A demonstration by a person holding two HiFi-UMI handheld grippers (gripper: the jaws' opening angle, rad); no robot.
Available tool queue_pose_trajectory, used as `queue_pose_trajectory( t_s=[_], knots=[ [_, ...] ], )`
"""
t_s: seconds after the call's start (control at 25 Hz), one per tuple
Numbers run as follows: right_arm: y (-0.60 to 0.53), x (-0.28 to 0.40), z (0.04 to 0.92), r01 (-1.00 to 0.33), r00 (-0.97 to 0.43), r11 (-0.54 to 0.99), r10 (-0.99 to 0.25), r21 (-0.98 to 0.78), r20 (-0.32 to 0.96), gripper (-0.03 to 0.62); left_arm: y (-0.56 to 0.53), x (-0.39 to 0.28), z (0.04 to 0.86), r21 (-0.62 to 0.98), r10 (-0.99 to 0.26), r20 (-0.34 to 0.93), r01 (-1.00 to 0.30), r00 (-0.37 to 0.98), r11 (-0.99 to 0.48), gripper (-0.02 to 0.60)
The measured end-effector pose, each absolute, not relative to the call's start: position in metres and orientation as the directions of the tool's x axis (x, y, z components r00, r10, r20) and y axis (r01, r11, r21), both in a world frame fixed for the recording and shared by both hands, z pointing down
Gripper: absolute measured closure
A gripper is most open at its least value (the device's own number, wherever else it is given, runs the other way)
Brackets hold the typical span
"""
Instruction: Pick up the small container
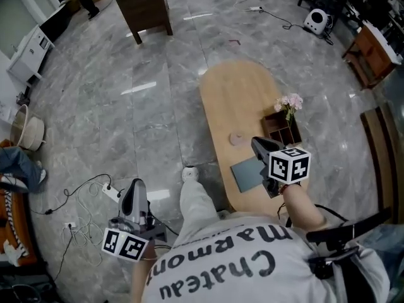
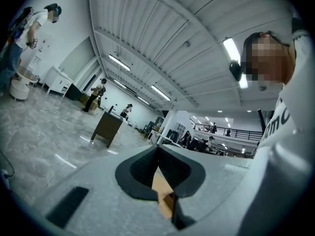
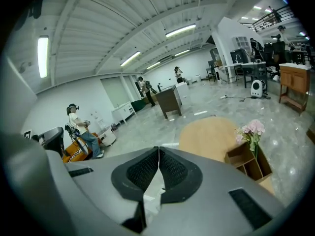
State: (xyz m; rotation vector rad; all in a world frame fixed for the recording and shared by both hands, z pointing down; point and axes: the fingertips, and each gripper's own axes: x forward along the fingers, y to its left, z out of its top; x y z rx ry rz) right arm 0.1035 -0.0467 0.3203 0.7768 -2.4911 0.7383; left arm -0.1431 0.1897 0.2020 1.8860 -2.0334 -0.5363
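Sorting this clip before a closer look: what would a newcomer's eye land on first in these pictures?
The pale oval wooden table on the grey marble floor stands out, with pink flowers at a divided wooden box near its right edge. The right gripper, shut and empty, hangs over the table's near end by a dark grey pad, while the left gripper, also shut, is off to the left over the floor.

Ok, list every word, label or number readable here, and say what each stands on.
"Chateau" and "Marmon", upside down, with the end hidden: on the person's white T-shirt.
Left black-and-white marker cube and right black-and-white marker cube: square patterns only, no words.
Anything else is too small or cut off to read.
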Motion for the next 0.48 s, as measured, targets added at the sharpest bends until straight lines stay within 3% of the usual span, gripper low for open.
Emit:
queue_pose_trajectory(
  t_s=[0.32, 0.48],
  knots=[
    [-0.091, 0.087, 0.335, -0.712, -0.683, 0.597, -0.469, -0.369, 0.560, 0.580, 0.100, -0.186, 0.221, 0.466, -0.995, 0.048, -0.883, 0.085, -0.053, 0.568],
    [-0.110, 0.070, 0.337, -0.711, -0.703, 0.527, -0.510, -0.465, 0.496, 0.580, 0.051, -0.209, 0.228, 0.476, -0.984, 0.065, -0.872, 0.166, -0.116, 0.568]
  ],
)
